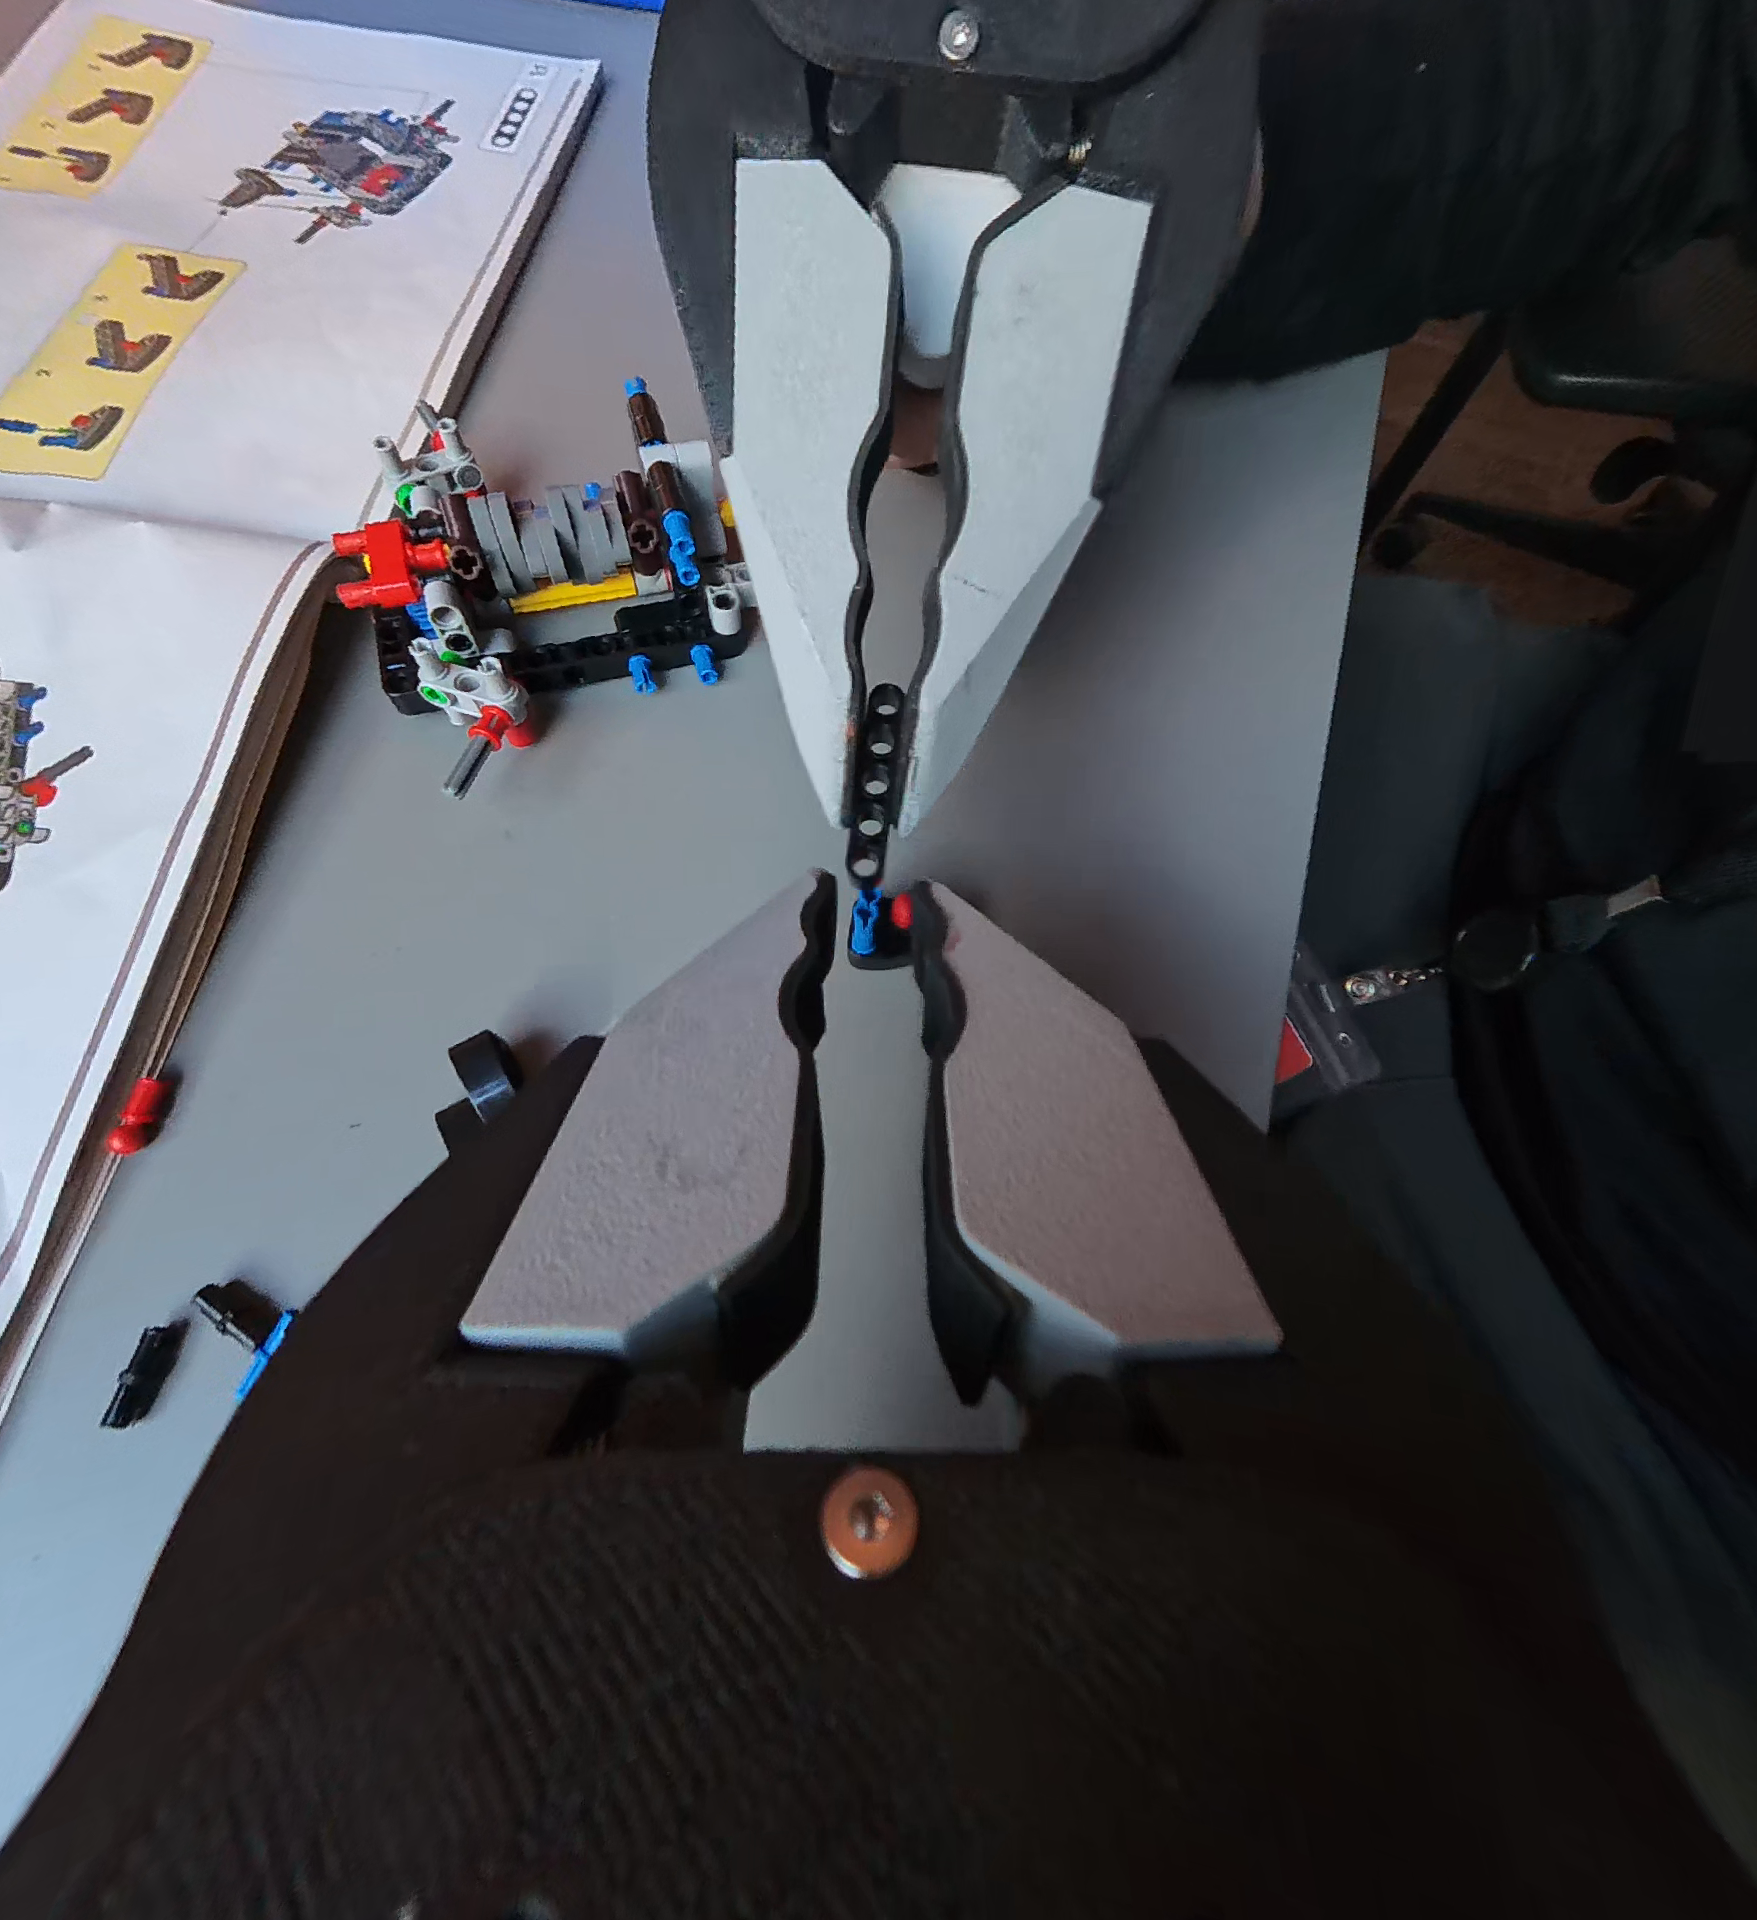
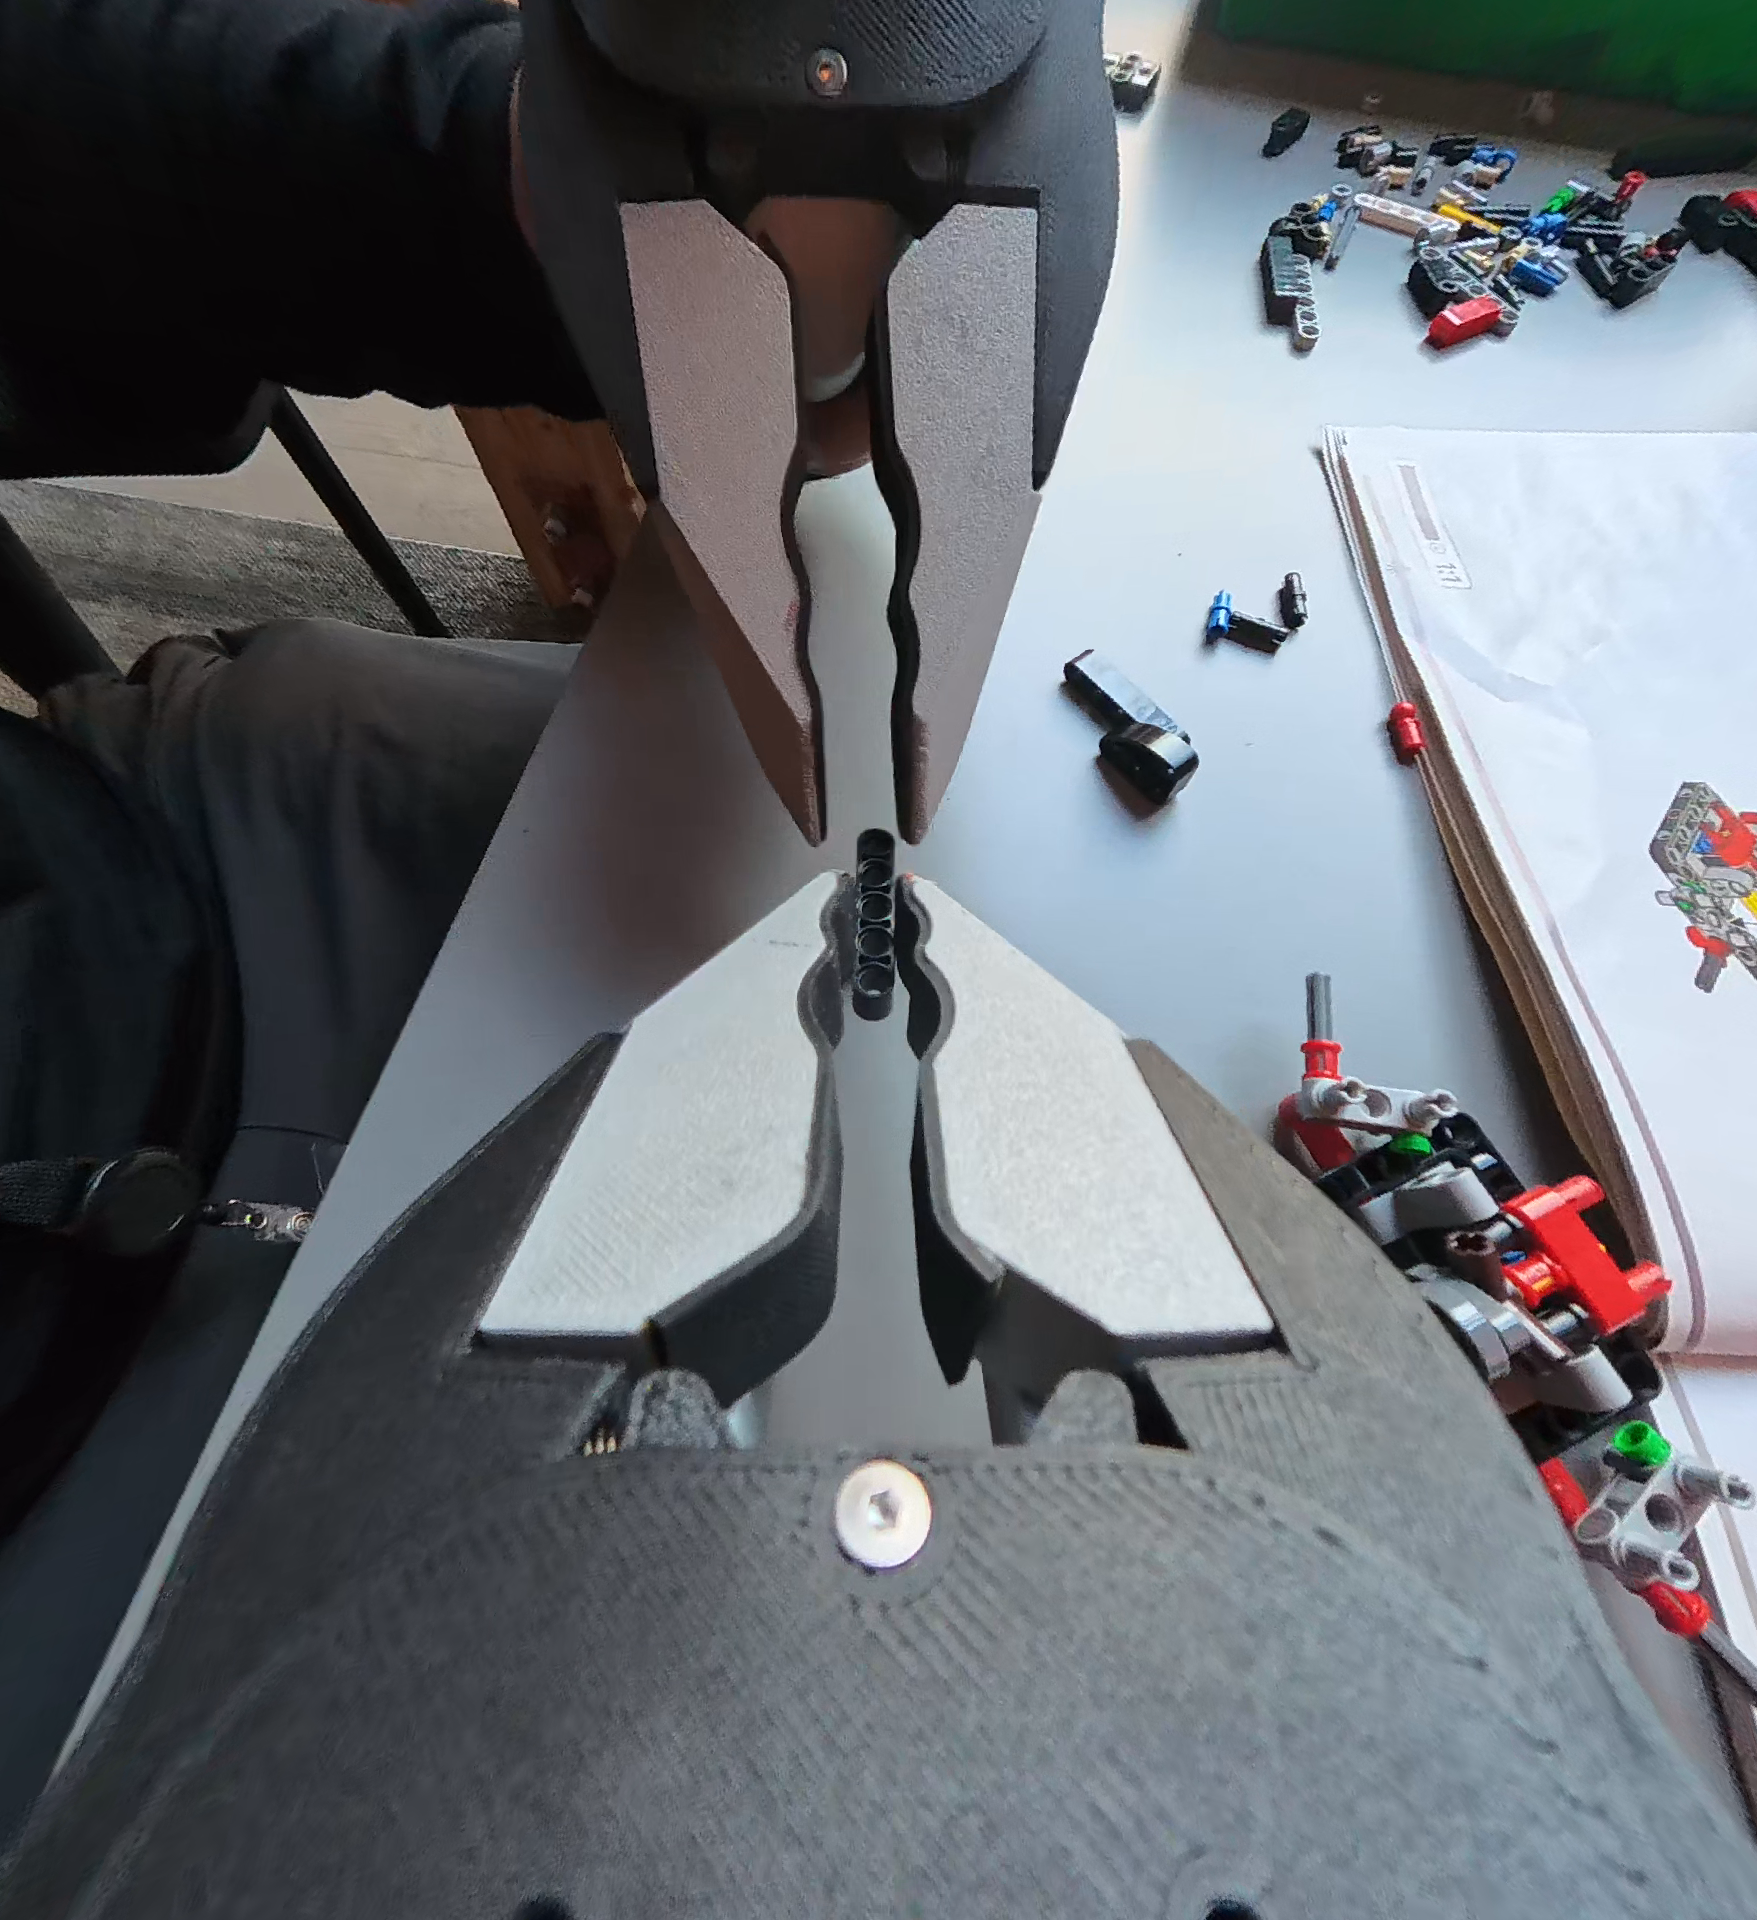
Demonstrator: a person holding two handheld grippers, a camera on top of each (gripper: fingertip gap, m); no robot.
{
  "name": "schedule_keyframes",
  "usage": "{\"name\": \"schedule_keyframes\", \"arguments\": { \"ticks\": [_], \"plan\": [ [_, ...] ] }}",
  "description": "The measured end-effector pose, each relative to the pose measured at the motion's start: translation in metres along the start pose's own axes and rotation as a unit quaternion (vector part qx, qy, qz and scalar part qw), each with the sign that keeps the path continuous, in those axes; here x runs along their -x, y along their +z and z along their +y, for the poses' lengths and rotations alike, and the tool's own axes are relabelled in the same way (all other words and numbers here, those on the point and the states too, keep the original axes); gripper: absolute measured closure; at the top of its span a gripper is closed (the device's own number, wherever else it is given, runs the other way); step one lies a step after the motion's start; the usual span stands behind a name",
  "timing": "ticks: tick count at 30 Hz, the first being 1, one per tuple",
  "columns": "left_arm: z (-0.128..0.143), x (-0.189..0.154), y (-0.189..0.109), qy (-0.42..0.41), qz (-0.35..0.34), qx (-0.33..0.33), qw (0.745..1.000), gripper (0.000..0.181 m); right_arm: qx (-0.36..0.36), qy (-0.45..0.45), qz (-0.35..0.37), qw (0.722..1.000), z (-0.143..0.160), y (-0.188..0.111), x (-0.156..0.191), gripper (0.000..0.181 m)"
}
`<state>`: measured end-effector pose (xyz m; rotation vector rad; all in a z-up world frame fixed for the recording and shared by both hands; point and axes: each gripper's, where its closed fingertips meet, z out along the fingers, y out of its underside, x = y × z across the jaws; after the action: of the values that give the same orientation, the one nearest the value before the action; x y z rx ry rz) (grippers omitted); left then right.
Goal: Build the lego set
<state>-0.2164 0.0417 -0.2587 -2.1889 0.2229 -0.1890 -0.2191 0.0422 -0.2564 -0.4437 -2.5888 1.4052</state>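
Observation:
My right gripper [image 2: 874, 885] is shut on a black beam with a row of holes [image 2: 876, 961], held end-on above the table's near edge. In the left wrist view the right gripper [image 1: 872, 823] comes down from the top with the beam [image 1: 882, 748] sticking out of its tips. My left gripper [image 1: 874, 906] faces it tip to tip and is shut on a small black piece carrying a blue pin and a red pin [image 1: 872, 930]. The beam's end almost touches that piece. In the right wrist view the left gripper [image 2: 863, 836] hides the small piece.
The part-built model [image 1: 552, 582] [image 2: 1508, 1268] lies beside the open instruction booklet [image 1: 126, 312] [image 2: 1632, 675]. A pile of loose parts [image 2: 1528, 239] sits far back. A black angled piece [image 2: 1128, 727], small pins [image 2: 1253, 618] and a red pin [image 2: 1406, 730] lie nearby. A person's lap borders the table edge [image 1: 1321, 727]. Only a small space, under 4 cm, lies between the two pairs of fingers.

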Motion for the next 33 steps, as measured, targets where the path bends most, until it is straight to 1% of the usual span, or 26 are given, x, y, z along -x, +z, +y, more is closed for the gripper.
{"name": "schedule_keyframes", "arguments": {
  "ticks": [7,14,24,31,33],
  "plan": [
    [0.004,0.0,0.005,0.0,0.0,0.006,1.0,0.176,0.002,0.0,-0.007,1.0,0.002,0.005,0.002,0.176],
    [0.009,0.003,0.007,0.005,-0.007,0.015,1.0,0.176,0.005,0.003,-0.01,1.0,0.006,0.009,0.001,0.176],
    [0.004,0.0,0.007,0.011,-0.007,0.008,1.0,0.177,-0.005,-0.006,-0.009,1.0,0.004,0.004,0.003,0.177],
    [0.006,0.001,0.009,0.015,-0.012,0.015,1.0,0.176,0.003,-0.003,-0.007,1.0,0.008,0.006,0.002,0.177],
    [0.008,0.001,0.01,0.02,-0.015,0.019,0.999,0.176,0.017,-0.009,-0.004,1.0,0.012,0.009,0.002,0.176]
  ]
}}
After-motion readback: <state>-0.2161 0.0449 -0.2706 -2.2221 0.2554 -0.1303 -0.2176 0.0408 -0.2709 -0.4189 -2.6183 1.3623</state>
